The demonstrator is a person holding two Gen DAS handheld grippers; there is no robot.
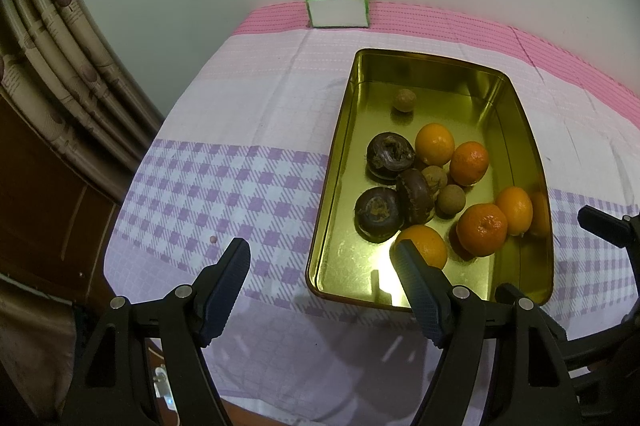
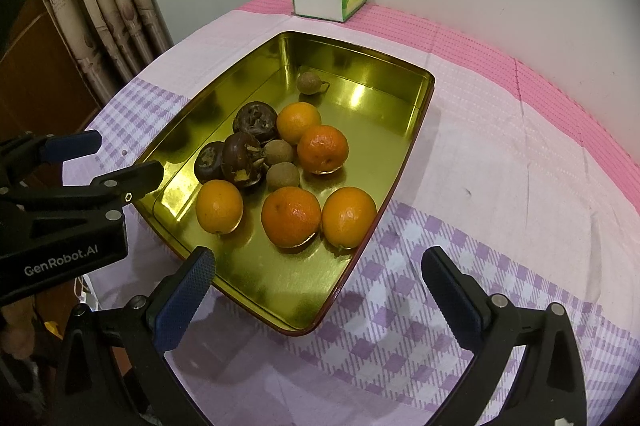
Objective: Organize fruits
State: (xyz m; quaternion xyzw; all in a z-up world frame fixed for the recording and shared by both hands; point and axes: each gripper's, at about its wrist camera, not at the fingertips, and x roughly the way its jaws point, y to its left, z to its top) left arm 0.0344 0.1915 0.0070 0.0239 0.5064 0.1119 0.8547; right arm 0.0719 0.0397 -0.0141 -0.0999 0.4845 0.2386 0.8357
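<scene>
Surface: table under a checked cloth [image 1: 224, 113], pink band at the far edge, lilac checks near the grippers; plain pale wall behind.
Background: curtain [image 2: 108, 1] at the left in both views; wooden panel below it.
Box: green-and-white carton [image 1: 338, 5] on the pink band against the wall, beyond the tin and apart from it.
Tin: gold rectangular tin [image 2: 408, 81], open, resting on the cloth with the fruit inside.
Oranges: five oranges [image 2: 291, 216] in the near half of the tin; three in a row nearest the grippers, two behind them.
Dark fruit: three dark brown fruits [image 2: 242, 159] clustered at the left side of the tin, touching each other.
Small brown fruit: two [image 2: 282, 176] lie between the dark fruits and the oranges; one more [image 1: 404, 100] sits alone toward the far end.
Left gripper: left gripper [image 1: 320, 254] hangs apart-jawed, nothing between the pads; right finger over the tin's near left corner, left finger over the cloth.
Right gripper: right gripper [image 2: 320, 266] spread wide, gripping nothing; left finger over the tin's near edge, right finger over the cloth.
Left view only: small pink bead [image 1: 213, 239] on the cloth near the left finger.
Right view only: stem on the lone small fruit; left gripper's side with printed lettering; tin's reddish outer rim.
</scene>
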